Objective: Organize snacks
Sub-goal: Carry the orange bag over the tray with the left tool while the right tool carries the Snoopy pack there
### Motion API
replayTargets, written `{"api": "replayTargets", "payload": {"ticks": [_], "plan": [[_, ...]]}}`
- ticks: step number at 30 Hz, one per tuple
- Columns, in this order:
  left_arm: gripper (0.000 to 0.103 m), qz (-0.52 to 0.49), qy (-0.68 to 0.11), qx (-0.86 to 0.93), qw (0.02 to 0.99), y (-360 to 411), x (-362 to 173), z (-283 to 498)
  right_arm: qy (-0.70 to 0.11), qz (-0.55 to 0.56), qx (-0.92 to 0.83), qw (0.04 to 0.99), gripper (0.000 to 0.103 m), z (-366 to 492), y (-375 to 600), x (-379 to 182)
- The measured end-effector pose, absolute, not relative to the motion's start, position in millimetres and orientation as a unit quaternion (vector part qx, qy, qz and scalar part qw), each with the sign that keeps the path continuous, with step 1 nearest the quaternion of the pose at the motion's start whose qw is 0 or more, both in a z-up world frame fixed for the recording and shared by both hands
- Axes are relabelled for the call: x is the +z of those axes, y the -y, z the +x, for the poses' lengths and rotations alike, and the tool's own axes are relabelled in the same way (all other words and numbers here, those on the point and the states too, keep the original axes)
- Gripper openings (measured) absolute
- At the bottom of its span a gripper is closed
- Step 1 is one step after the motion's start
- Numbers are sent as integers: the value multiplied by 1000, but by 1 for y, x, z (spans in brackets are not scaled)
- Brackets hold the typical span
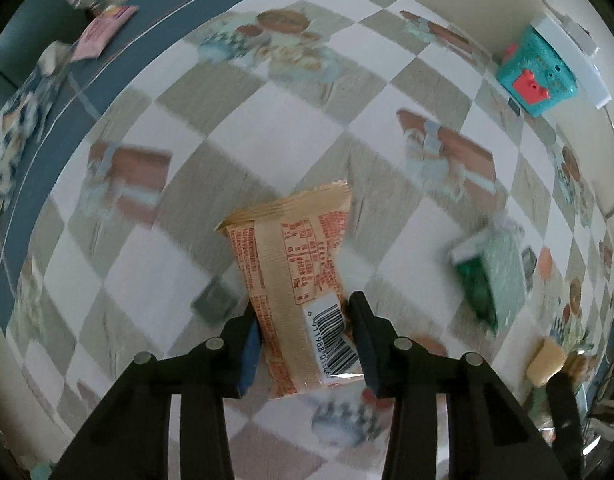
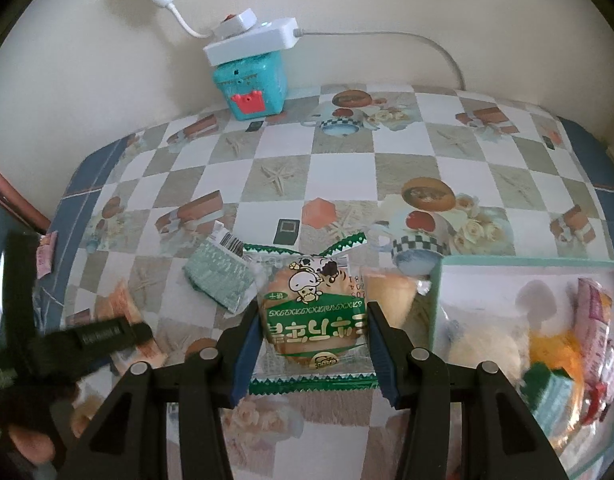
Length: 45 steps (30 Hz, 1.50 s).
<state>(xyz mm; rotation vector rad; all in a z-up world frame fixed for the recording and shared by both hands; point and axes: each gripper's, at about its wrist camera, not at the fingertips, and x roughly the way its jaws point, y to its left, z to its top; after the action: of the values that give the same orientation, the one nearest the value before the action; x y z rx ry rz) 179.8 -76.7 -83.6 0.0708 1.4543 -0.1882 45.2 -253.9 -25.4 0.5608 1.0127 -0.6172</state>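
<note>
Snacks are gripped in both tongs over the counter (image 2: 339, 184): left tongs (image 1: 305, 344) clamp the orange packet (image 1: 295, 280), right tongs (image 2: 313, 344) clamp the green-wrapped bun (image 2: 313, 320), probably bound for the clear bin (image 2: 439, 300) at right.

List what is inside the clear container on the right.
Inside the clear container lie several wrapped snacks: a pale round bun, a green packet and a red-and-pink packet. Anything underneath them is hidden.
</note>
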Motion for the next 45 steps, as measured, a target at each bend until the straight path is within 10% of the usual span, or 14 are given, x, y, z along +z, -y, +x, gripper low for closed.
{"api": "replayTargets", "payload": {"ticks": [45], "plan": [[43, 191, -558, -372, 717, 203, 8, -94, -400, 432, -477, 652, 53, -236, 331, -7]]}}
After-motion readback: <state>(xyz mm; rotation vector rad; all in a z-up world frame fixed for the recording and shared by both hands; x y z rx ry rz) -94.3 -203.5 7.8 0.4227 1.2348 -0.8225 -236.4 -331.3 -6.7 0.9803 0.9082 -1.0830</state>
